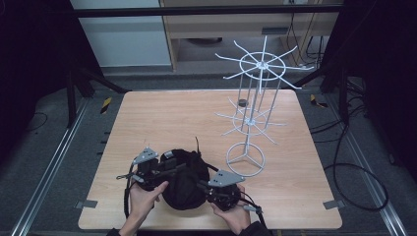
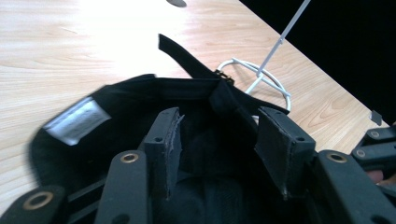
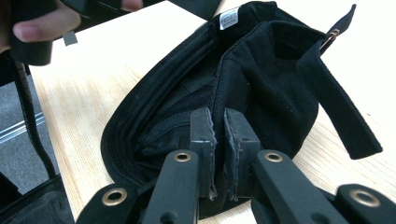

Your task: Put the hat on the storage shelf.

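A: Looking down in the high view, a black cap lies upturned at the table's near edge, between both grippers, with a white wire display stand beyond it.

B: Left gripper view: the left gripper stands parted, nothing pinched, above the cap's hollow.

A: Right gripper view: the right gripper pinches the cap's inner band. Held at one point, the cap may well sag or slip.

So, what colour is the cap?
Black all over; the cap has a small pale label inside. The right gripper view shows it best.
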Available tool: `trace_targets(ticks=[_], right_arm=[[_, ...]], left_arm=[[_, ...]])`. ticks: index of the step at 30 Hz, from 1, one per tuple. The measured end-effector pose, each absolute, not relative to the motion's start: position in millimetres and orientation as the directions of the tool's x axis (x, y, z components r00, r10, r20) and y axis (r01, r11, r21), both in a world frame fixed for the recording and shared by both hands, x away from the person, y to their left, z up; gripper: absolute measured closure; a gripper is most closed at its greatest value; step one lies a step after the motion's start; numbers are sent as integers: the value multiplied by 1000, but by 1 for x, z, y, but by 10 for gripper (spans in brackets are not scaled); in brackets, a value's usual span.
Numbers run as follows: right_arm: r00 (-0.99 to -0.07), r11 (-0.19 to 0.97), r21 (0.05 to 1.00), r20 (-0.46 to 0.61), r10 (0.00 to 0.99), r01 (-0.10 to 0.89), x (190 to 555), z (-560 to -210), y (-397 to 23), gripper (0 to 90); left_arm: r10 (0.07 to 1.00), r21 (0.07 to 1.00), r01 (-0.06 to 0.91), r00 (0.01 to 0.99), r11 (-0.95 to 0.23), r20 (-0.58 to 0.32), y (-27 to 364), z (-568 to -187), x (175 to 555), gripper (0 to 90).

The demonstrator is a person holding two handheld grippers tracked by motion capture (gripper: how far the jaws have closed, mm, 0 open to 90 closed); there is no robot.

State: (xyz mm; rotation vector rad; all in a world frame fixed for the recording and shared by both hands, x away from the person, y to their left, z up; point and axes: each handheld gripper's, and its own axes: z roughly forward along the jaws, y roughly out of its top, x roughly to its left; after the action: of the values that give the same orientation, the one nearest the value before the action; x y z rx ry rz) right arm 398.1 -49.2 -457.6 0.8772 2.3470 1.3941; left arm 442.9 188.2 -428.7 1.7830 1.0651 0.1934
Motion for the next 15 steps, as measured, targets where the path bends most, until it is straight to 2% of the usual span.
trace_targets(ticks=[7,10,13,15], right_arm=[[-786,360,864,64,615,352,397,-458,-48,831],[-792,364,864,63,607,347,397,-458,-46,831],[-794,375,862,52,606,342,396,-459,-46,829],[-793,373,860,58,606,347,396,-459,-46,827]], left_arm=[[726,810,570,615,-139,-308,166,-430,446,476],[739,803,569,615,-176,-275,157,-434,446,479],[753,790,582,603,-191,-262,153,-438,448,543],[753,776,607,589,-172,-293,155,-440,450,599]])
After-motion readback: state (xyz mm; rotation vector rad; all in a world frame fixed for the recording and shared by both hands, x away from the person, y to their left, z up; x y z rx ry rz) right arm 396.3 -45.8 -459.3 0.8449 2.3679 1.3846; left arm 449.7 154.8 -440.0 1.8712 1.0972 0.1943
